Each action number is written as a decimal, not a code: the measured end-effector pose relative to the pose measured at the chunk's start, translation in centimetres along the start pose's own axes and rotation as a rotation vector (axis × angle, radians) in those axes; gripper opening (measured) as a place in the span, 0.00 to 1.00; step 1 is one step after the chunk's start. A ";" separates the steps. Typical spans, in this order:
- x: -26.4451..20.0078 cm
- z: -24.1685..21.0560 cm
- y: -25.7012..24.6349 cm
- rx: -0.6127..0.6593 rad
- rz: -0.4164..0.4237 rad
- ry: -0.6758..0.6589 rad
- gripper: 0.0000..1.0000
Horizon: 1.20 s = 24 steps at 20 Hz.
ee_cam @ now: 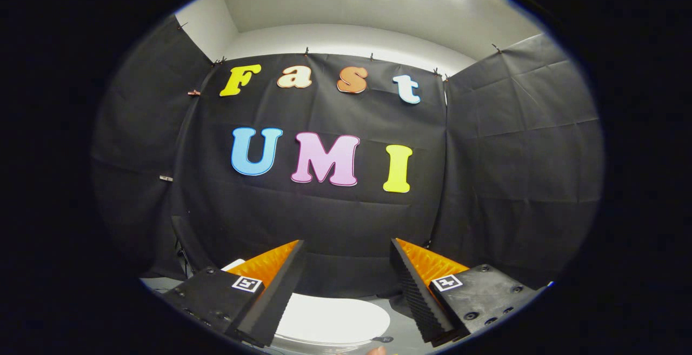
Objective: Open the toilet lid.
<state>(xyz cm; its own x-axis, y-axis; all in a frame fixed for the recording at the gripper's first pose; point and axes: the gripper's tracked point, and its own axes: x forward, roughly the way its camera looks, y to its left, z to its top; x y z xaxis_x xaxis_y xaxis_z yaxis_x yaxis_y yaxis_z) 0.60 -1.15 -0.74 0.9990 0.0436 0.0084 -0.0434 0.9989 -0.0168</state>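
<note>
Claw (346, 268) is released, fingers spread wide with nothing between them, held high and pointed mostly at the booth's black cloth wall (324, 220) — my read is it's staged above the toilet, pre-approach, gap set wide enough to take the lid's edge. Low between the left and right fingers sits the smooth white rounded toilet lid (330, 320), glossy plastic by the look, apparently lying flat and closed, untouched.
</note>
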 end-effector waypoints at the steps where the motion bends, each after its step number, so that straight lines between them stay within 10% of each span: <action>1: 0.1 -0.2 0.0 -0.001 0.002 0.006 0.98; 24: 1.0 -12.0 -4.1 0.004 0.046 0.063 0.98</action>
<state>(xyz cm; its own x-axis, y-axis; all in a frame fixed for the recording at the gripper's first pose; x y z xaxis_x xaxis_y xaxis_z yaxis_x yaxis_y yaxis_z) 1.92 -5.37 -12.70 0.9946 0.0885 -0.0547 -0.0893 0.9959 -0.0117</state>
